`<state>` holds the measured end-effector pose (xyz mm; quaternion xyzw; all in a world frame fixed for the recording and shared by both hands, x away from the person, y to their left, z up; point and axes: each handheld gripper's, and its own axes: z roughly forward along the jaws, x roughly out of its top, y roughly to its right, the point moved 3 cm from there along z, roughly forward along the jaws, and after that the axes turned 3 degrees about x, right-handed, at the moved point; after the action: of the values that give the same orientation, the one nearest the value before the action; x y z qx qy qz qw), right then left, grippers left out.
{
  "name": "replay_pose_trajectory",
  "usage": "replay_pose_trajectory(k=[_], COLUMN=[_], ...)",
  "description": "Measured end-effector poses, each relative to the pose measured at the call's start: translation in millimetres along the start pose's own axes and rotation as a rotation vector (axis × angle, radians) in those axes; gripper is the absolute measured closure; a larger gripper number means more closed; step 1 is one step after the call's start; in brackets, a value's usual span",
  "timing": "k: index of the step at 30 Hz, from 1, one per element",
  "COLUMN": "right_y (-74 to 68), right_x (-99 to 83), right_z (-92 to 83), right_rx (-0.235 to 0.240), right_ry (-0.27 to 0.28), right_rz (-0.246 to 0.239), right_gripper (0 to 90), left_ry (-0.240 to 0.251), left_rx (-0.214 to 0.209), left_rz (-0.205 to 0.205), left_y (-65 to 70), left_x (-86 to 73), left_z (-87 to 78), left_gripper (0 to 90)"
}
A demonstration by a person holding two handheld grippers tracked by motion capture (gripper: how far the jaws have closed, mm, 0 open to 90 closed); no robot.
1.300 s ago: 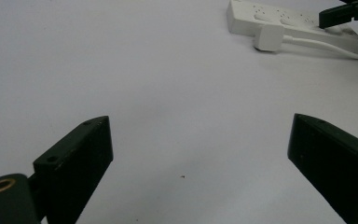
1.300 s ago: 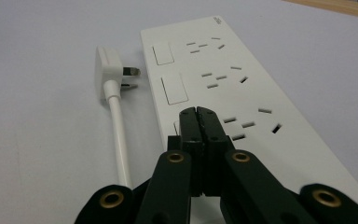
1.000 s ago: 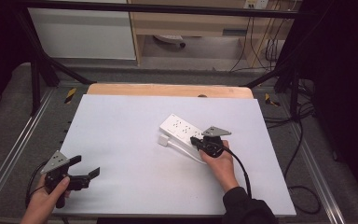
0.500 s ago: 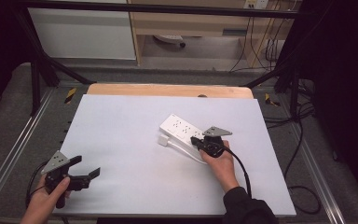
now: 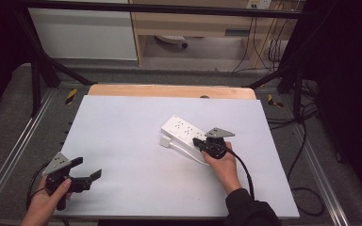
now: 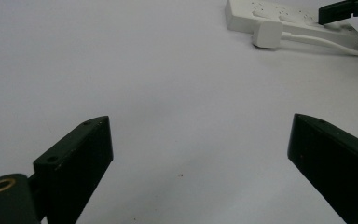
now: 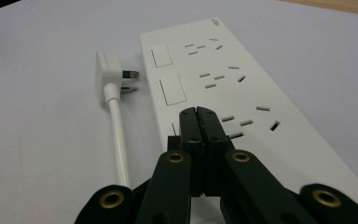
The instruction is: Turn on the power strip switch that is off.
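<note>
Right gripper (image 7: 197, 116), jaws pressed together, rests on the white power strip (image 7: 233, 88). Left gripper (image 6: 200, 163) gapes wide over bare table (image 5: 122, 127)

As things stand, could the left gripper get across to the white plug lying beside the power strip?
Probably yes. The left gripper is open near the table's front left corner, and bare white surface lies between it and the plug. The right gripper sits shut over the power strip, beside the plug, not covering it.

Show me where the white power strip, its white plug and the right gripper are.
white power strip (image 7: 242, 88), right gripper view, top face.
white plug (image 7: 108, 70), right gripper view, plug body.
right gripper (image 7: 196, 116), right gripper view, shut tips.
</note>
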<state>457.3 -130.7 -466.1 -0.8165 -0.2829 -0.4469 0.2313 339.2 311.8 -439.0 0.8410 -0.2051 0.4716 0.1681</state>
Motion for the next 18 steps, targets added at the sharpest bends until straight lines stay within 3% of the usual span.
replay_pose_trajectory(k=[18], right_y=[1.3], right_x=[-1.2], right_z=[-1.2], right_rx=[-0.008], right_ry=[-0.013], right_rz=[0.005], right_gripper=[90.0], left_ry=[-0.004], left_rx=[0.000], left_rz=[0.003], left_y=[-0.1], left_x=[-0.2], left_z=[0.2], left_gripper=[6.7])
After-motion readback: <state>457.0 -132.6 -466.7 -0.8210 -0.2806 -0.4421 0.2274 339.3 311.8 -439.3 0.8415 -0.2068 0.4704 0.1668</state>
